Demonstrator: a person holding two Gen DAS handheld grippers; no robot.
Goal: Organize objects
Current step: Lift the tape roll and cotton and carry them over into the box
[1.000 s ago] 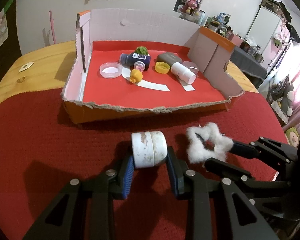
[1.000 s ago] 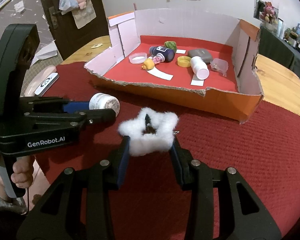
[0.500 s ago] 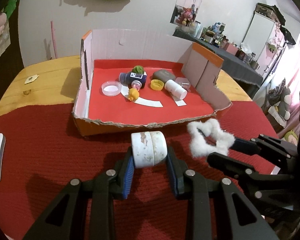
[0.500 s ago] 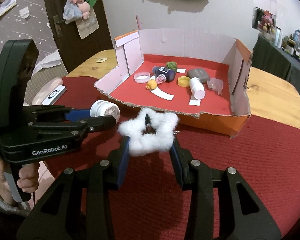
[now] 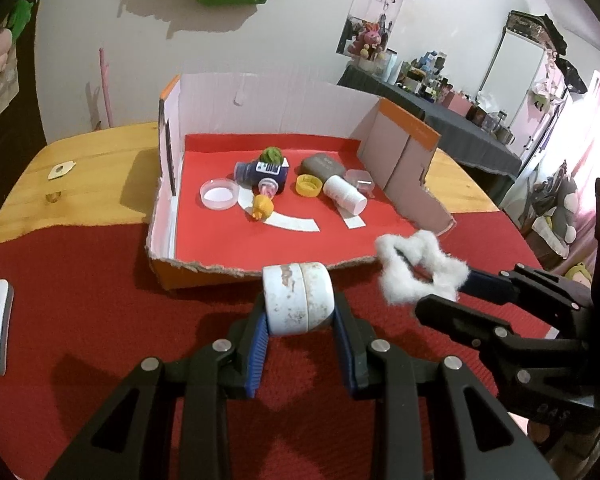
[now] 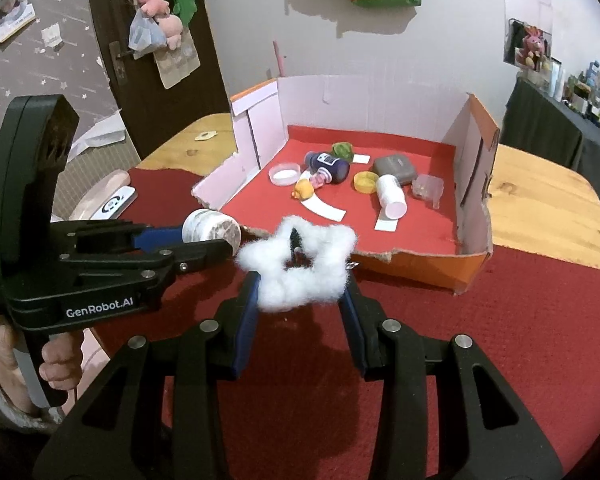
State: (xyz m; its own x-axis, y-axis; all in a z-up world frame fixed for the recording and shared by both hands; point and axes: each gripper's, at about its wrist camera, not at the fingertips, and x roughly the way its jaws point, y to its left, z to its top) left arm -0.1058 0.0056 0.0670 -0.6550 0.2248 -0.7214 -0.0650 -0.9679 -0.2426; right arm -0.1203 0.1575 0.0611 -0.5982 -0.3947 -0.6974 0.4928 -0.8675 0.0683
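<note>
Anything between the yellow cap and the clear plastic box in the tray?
Yes: the white bottle, lying on its side, sits between yellow cap and clear plastic box; clearest in the right wrist view.

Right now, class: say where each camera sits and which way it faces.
Left wrist: on the left gripper, angled down at the cardboard box; its fingers clamp a white jar.
Right wrist: on the right gripper, facing the same box; its fingers clamp a fluffy white star; a hand shows.
Shared: box, jar, star, red cloth.

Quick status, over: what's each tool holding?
Left tool clamps white jar. Right tool clamps fluffy white star. Cardboard box ahead, path clear.
</note>
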